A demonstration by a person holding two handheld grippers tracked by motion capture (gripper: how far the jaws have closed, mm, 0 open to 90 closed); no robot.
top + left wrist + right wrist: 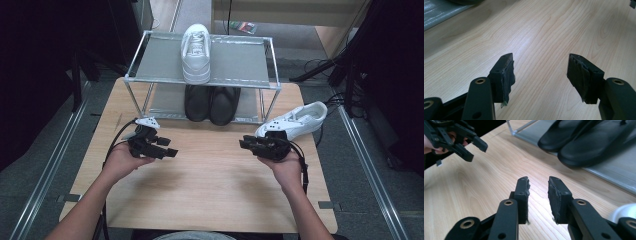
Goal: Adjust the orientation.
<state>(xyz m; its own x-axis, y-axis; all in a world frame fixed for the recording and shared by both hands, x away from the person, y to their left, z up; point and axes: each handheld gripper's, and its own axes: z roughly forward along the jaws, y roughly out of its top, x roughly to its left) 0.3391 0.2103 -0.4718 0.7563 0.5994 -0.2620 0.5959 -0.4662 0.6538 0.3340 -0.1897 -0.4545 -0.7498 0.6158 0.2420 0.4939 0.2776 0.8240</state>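
Now reach step: right tongs (246, 143) part open, empty, near loose white leather sneaker (295, 121) on wooden tabletop (210, 170), right of wire shoe rack (145, 45). Left tongs (171, 147) wide open, empty. Next: right tongs must turn toward sneaker.

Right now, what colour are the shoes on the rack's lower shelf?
Black shoes; the right gripper view shows them best.

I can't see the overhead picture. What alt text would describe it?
A person's hands hold the left gripper and right gripper over a wooden table. Behind stands a rack with one white shoe on top, black shoes below, and another white shoe beside it.
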